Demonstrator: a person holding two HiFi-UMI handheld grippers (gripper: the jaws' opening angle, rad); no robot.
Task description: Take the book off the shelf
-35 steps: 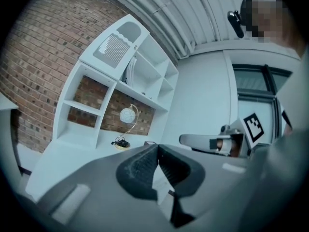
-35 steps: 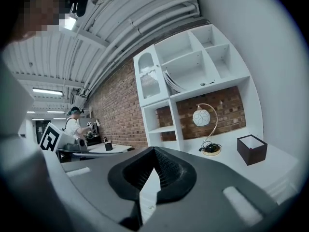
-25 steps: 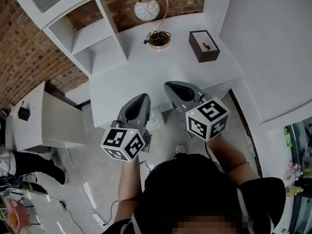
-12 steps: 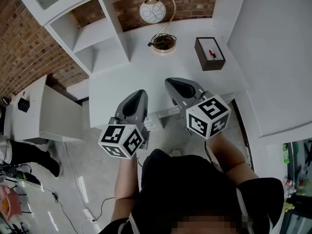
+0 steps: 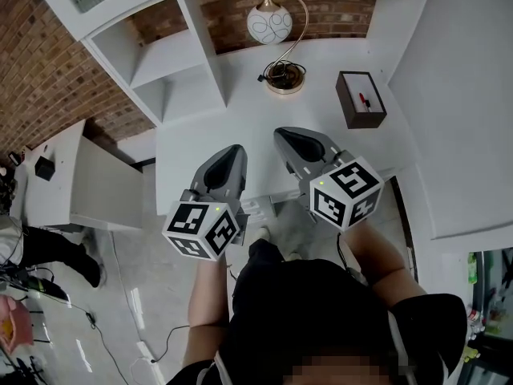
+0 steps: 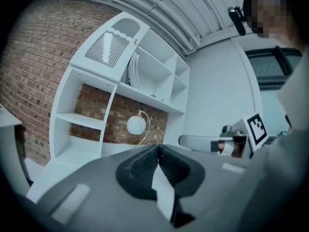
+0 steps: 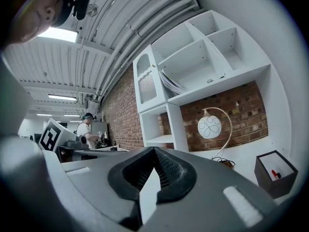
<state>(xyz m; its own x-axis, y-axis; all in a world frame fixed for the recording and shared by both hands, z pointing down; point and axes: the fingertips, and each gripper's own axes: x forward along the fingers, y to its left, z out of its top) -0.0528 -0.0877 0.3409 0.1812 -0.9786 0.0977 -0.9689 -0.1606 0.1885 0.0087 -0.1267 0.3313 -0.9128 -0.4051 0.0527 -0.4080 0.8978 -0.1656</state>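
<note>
A few thin pale books [image 7: 169,83] lean in an upper compartment of the white shelf unit [image 7: 159,115]; in the left gripper view the books [image 6: 133,72] show beside a grilled door. In the head view that compartment is out of sight. My left gripper [image 5: 228,165] and right gripper [image 5: 292,141] hover side by side over the near edge of the white desk [image 5: 240,123], pointing at the shelf and far from the books. Both are shut with nothing between the jaws, as seen in the left gripper [image 6: 158,149] and right gripper [image 7: 154,152] views.
A globe lamp [image 5: 272,24] on a brass base and a dark open box [image 5: 361,99] stand on the desk. The shelf unit [image 5: 152,54] rises at the desk's left against a brick wall. A low white table [image 5: 76,187] carries a black object [image 5: 42,168]; a person's legs [image 5: 48,257] are nearby.
The head view has shifted, so the desk, lamp and box sit further right and lower. Both grippers hold nearly the same place and stay shut.
</note>
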